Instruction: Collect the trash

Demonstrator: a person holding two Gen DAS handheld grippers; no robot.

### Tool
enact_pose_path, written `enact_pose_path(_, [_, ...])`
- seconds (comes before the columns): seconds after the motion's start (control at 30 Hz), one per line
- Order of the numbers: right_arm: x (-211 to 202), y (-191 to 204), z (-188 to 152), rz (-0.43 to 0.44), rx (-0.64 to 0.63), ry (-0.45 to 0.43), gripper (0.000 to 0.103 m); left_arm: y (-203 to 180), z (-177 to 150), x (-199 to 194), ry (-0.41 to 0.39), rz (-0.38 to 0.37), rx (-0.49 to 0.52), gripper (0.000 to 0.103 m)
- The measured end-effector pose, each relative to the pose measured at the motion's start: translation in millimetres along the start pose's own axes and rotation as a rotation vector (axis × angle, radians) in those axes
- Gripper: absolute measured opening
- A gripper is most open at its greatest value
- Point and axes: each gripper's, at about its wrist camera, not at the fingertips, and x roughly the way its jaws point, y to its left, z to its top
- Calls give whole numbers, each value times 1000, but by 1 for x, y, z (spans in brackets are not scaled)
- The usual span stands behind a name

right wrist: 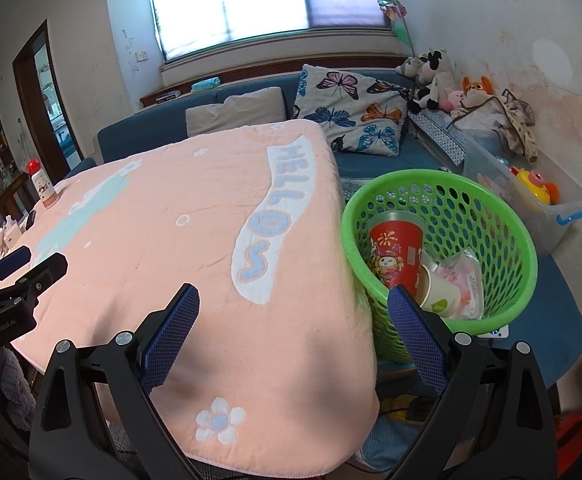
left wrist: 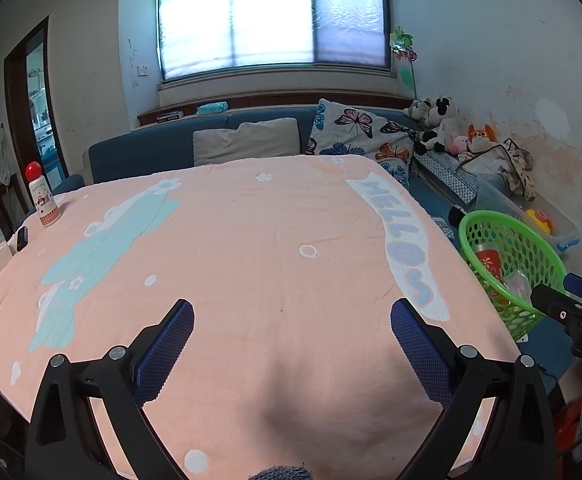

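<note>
Both claws, left (left wrist: 292,314) and right (right wrist: 293,300), gape (empty) beside green basket (right wrist: 527,236).

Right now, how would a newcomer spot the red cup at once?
Find the green basket beside the pink-covered table's right edge. The red cup leans inside it, cartoon-printed, above a white paper cup and a crumpled wrapper.

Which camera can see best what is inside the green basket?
The right wrist view. It looks down into the green basket, showing a red cup, a paper cup and a wrapper. The left wrist view shows the basket at its edge, sideways, contents mostly hidden.
</note>
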Motion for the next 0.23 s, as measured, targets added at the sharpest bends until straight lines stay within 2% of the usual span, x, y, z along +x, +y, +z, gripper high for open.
enact_pose_path(0.23, [2,5,0,7,-11,-2,94,2,0,2,3,6,-5,96])
